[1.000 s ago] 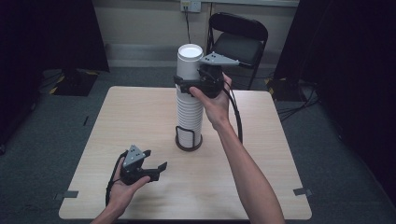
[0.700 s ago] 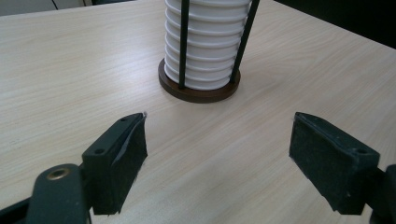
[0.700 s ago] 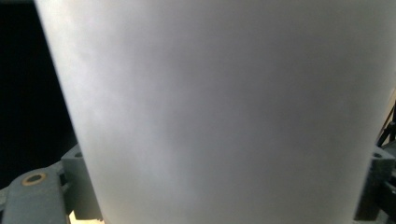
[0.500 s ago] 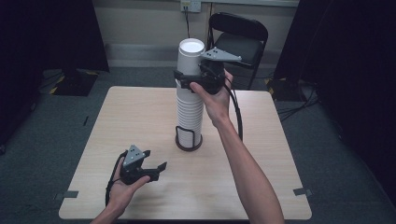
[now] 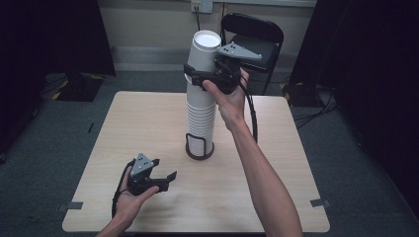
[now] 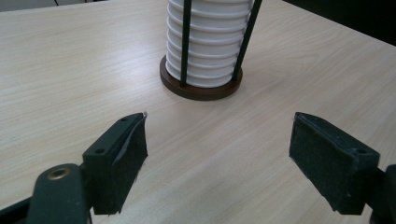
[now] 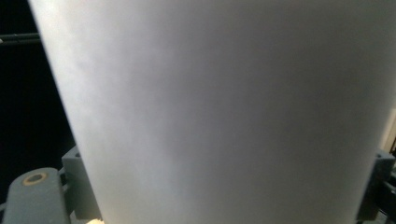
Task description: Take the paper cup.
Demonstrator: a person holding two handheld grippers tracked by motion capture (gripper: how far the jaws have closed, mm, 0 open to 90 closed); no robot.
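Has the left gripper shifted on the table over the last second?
No. The left gripper sits at the same spot near the table's front-left edge, equally far from the cup holder base, jaws open.

The left claw (image 5: 165, 178) is black, with a grey three-cornered plate on top that has small holes in it. A black cable loops out from it. Seen up close, its two jaws are black blocks with flat, dark pads, and a round metal screw sits near one. The right claw (image 5: 193, 77) is black too, with the same grey plate and a long black cable. Both arms are bare, with no sleeves.
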